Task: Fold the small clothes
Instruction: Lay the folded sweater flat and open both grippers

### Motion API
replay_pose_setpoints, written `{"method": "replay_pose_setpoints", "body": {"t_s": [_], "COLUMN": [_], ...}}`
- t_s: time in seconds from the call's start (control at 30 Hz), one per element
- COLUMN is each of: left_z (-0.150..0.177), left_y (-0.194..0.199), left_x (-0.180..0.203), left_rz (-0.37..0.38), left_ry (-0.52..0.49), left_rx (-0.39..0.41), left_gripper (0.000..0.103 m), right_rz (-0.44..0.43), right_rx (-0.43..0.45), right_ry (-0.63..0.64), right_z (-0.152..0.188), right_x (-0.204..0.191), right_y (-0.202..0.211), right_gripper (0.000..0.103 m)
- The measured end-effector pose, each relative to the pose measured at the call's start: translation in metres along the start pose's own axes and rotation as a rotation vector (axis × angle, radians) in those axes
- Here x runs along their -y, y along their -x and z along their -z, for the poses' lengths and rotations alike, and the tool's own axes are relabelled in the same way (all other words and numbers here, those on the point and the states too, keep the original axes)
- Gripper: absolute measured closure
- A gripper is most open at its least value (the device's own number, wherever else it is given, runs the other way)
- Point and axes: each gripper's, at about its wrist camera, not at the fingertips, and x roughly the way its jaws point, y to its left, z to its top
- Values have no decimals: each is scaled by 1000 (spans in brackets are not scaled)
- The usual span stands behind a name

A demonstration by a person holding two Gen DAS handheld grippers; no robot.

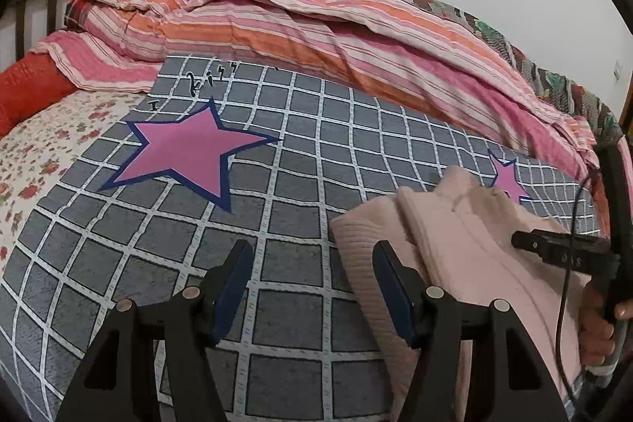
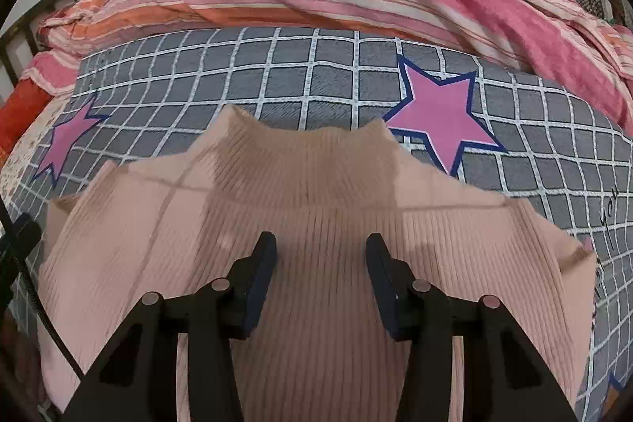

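Sweater (image 2: 316,244): lies spread flat on the checked blanket (image 1: 277,165), collar toward the striped quilt (image 1: 316,38) at the bed's far side, likely laid out ready for folding.
Right gripper (image 2: 321,252): released, empty, hovering above the sweater's chest.
Left gripper (image 1: 312,260): released, empty, over bare blanket just beside the sweater's edge.

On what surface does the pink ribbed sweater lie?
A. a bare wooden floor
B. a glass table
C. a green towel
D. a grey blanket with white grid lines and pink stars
D: the pink ribbed sweater lies on the grey grid blanket, beside a pink star.
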Motion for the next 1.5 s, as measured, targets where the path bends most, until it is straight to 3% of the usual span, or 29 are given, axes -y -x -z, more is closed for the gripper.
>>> {"method": "replay_pose_setpoints", "body": {"t_s": [0.27, 0.47, 1.0, 1.5], "left_z": [1, 6, 33, 37], "left_y": [13, 25, 48, 61], "left_x": [2, 7, 42, 31], "left_rz": [91, 146, 175, 183], "left_ry": [21, 42, -30, -22], "left_rx": [8, 18, 21, 38], "left_gripper": [42, 42, 42, 42], "right_rz": [-21, 20, 31, 25], "right_rx": [92, 130, 180, 204], "right_ry": [51, 104, 86, 58], "right_z": [42, 77, 156, 171], "right_x": [-11, -25, -19, -22], "right_y": [43, 64, 107, 118], "right_gripper": [62, 64, 64, 64]}}
